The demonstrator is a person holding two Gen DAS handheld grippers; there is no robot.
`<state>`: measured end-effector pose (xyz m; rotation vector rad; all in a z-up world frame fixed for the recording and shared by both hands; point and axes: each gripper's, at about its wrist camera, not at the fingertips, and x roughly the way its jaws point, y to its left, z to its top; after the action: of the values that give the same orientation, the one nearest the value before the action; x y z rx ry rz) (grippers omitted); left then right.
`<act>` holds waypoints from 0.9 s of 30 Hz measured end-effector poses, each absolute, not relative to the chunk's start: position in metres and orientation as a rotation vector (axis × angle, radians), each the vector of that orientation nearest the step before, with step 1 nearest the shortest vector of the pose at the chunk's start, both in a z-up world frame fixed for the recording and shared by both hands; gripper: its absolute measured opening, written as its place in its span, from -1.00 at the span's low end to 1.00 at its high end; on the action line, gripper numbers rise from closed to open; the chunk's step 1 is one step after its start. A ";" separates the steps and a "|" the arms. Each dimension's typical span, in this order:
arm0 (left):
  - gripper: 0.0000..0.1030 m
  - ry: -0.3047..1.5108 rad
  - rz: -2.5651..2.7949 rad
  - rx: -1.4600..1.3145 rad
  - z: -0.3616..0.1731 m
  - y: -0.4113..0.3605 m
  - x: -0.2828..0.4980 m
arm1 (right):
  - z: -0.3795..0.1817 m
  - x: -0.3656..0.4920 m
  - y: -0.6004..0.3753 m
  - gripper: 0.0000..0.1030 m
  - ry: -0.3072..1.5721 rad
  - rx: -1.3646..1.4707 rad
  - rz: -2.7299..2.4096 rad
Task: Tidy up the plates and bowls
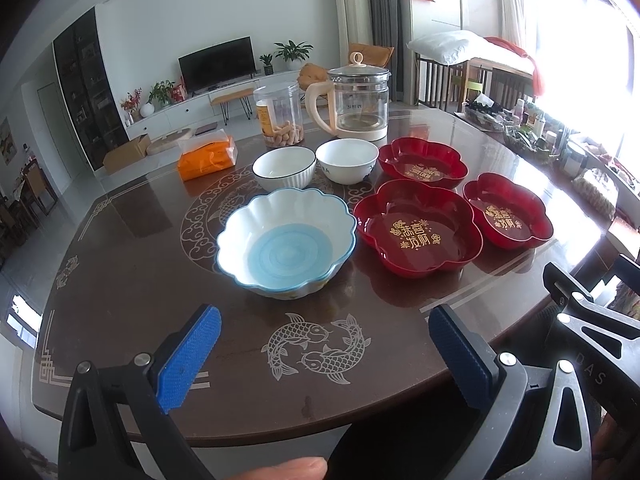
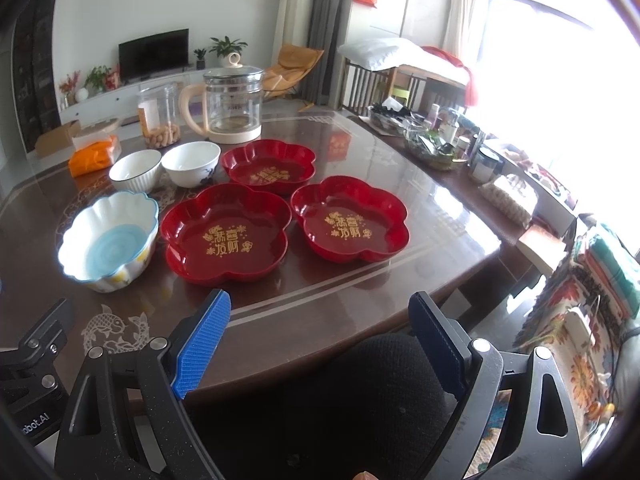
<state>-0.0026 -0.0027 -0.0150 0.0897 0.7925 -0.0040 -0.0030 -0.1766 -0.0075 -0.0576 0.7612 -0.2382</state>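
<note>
A scalloped white bowl with a blue bottom (image 1: 286, 240) (image 2: 108, 236) sits near the table's front. Behind it stand two small white bowls (image 1: 284, 168) (image 1: 347, 160), also in the right wrist view (image 2: 135, 170) (image 2: 191, 163). Three red flower-shaped plates with gold lettering lie to the right: a near one (image 1: 418, 234) (image 2: 226, 234), a right one (image 1: 508, 210) (image 2: 350, 224) and a far one (image 1: 423, 162) (image 2: 268, 165). My left gripper (image 1: 324, 360) is open and empty above the front edge. My right gripper (image 2: 320, 340) is open and empty, short of the plates.
A glass kettle (image 1: 358, 104) (image 2: 232, 104), a clear jar of snacks (image 1: 280, 116) and an orange tissue pack (image 1: 208, 158) stand at the back of the dark table (image 1: 132, 300). Clutter of bottles and trays (image 2: 440, 136) lines the table's right side.
</note>
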 end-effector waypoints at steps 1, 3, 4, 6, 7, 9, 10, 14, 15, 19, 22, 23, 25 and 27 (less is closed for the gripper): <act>1.00 0.793 -0.004 0.091 -0.015 -0.003 -0.003 | -0.008 -0.003 -0.177 0.80 0.763 -0.056 -0.236; 1.00 0.795 -0.003 0.091 -0.015 -0.003 -0.002 | -0.009 -0.002 -0.177 0.80 0.767 -0.053 -0.231; 1.00 0.797 -0.002 0.091 -0.016 -0.003 -0.001 | -0.009 -0.002 -0.177 0.80 0.768 -0.053 -0.230; 1.00 0.799 -0.002 0.090 -0.016 -0.003 -0.001 | -0.010 -0.002 -0.176 0.80 0.767 -0.055 -0.231; 1.00 0.800 -0.002 0.090 -0.016 -0.003 -0.001 | -0.010 -0.002 -0.176 0.80 0.767 -0.054 -0.231; 1.00 0.802 -0.003 0.092 -0.017 -0.003 0.000 | -0.010 -0.002 -0.176 0.80 0.768 -0.053 -0.231; 1.00 0.803 -0.004 0.093 -0.017 -0.003 0.000 | -0.010 -0.002 -0.176 0.80 0.769 -0.054 -0.230; 1.00 0.807 -0.005 0.095 -0.018 -0.003 0.000 | -0.011 -0.002 -0.175 0.80 0.774 -0.053 -0.226; 1.00 0.806 -0.004 0.095 -0.018 -0.003 0.000 | -0.011 -0.002 -0.174 0.80 0.775 -0.053 -0.225; 1.00 0.807 -0.003 0.096 -0.019 -0.003 0.000 | -0.012 -0.001 -0.173 0.80 0.775 -0.055 -0.222; 1.00 0.808 -0.003 0.096 -0.019 -0.003 0.000 | -0.013 0.000 -0.172 0.80 0.776 -0.056 -0.219; 1.00 0.808 -0.003 0.096 -0.019 -0.003 0.000 | -0.013 0.000 -0.172 0.80 0.777 -0.056 -0.219; 1.00 0.810 -0.002 0.097 -0.019 -0.002 0.001 | -0.013 0.000 -0.172 0.80 0.777 -0.056 -0.219; 1.00 0.813 -0.002 0.097 -0.020 -0.002 0.002 | -0.014 0.000 -0.171 0.80 0.780 -0.055 -0.216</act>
<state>0.0015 -0.0019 -0.0197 0.0969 0.8135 -0.0021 0.0005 -0.1711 -0.0135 -0.0554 0.7799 -0.2163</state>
